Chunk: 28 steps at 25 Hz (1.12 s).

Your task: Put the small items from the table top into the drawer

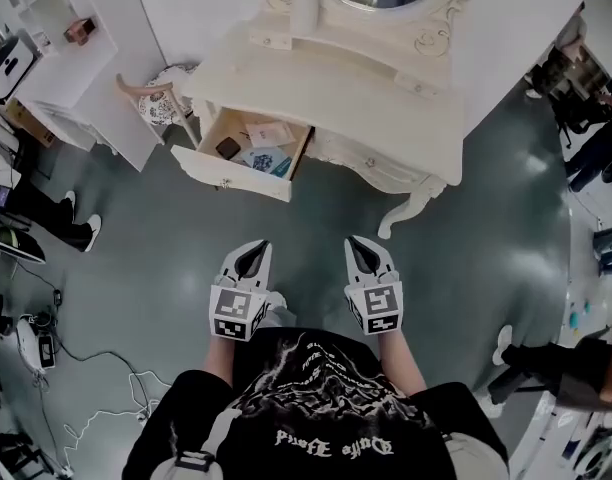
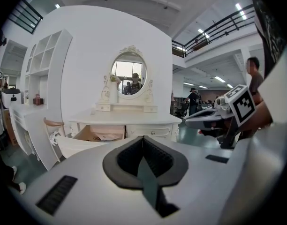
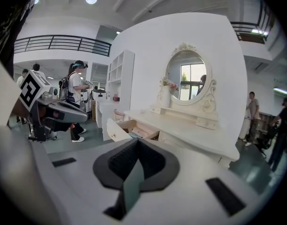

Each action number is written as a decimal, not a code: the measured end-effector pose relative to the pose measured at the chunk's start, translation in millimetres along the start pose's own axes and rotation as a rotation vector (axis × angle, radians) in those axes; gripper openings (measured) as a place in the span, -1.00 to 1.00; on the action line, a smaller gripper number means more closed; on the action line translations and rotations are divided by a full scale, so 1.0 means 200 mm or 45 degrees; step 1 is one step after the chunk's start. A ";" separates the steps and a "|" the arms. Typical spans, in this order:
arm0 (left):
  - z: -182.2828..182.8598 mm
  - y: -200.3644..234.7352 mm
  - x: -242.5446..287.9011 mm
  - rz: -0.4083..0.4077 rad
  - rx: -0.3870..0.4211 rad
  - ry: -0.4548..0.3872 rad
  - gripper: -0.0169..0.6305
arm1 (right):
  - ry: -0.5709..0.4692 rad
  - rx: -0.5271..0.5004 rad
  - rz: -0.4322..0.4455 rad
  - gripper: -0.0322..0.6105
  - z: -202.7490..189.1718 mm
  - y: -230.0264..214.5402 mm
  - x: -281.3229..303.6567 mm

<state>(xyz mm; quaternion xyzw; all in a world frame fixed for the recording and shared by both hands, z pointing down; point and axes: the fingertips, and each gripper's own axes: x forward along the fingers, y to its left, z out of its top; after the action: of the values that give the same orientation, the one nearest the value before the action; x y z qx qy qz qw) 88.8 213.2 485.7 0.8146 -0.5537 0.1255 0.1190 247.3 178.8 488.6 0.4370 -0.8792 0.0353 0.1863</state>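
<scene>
Left gripper (image 1: 250, 259) and right gripper (image 1: 365, 254) are held shut and empty, well off the open drawer's (image 1: 232, 179) front edge; an approach is judged needed next.

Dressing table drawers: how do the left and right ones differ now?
The left drawer is pulled out; the right drawer is shut. The left drawer shows small items inside; the right drawer shows only its front. Both are cream with a small knob.

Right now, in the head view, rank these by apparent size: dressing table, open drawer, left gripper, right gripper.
1. dressing table
2. open drawer
3. left gripper and right gripper: they look alike, and both sit nearest the camera, so I won't rank one over the other.
</scene>
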 end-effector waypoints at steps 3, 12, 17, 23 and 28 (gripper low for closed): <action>0.02 0.09 0.06 -0.030 0.002 -0.005 -0.90 | 0.008 0.010 -0.024 -0.87 0.02 0.01 0.09; 0.07 0.36 0.18 -0.090 0.016 -0.003 -0.90 | 0.003 0.022 -0.073 -0.87 0.13 0.07 0.33; 0.09 0.43 0.21 -0.102 0.005 -0.012 -0.90 | 0.001 0.032 -0.089 -0.87 0.16 0.07 0.39; 0.09 0.48 0.22 -0.091 -0.016 -0.005 -0.90 | 0.015 0.039 -0.076 -0.87 0.16 0.08 0.43; 0.07 0.50 0.24 -0.058 -0.056 0.012 -0.90 | 0.027 0.036 -0.038 -0.87 0.16 0.06 0.49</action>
<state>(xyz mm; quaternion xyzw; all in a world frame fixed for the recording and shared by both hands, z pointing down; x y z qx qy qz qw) 14.1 130.0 494.4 0.8235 -0.5372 0.1143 0.1423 174.5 106.0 495.3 0.4522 -0.8700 0.0496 0.1901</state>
